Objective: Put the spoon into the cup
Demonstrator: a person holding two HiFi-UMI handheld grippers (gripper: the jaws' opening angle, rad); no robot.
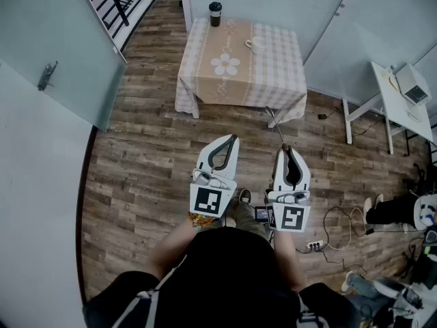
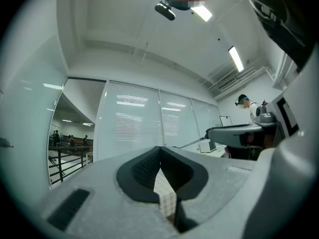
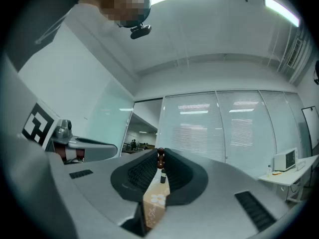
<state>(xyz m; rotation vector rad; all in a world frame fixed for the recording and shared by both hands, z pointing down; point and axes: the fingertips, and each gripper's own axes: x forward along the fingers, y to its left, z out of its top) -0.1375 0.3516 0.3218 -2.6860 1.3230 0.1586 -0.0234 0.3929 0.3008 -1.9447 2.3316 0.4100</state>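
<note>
The spoon (image 1: 275, 124) is pinched by its near end in the right gripper (image 1: 285, 147), whose jaws are closed on it. Its long axis runs straight out from the jaws, aimed roughly at the cup (image 1: 257, 44) and tilted a little to the left in the head view. The cup is seen standing on the counter (image 1: 205, 74), well ahead of the spoon's free tip, with bare floor (image 1: 150, 156) between them. The left gripper (image 1: 234, 137) is held beside the right one with its jaws pressed together at the tips and nothing between them. Both grippers are about equally far from the cup, but only the right one carries the spoon. A dark flask (image 1: 215, 13) is seen beyond the cup and to its left. A long forward carry is judged necessary before the spoon can be tipped down over the cup's mouth.
</note>
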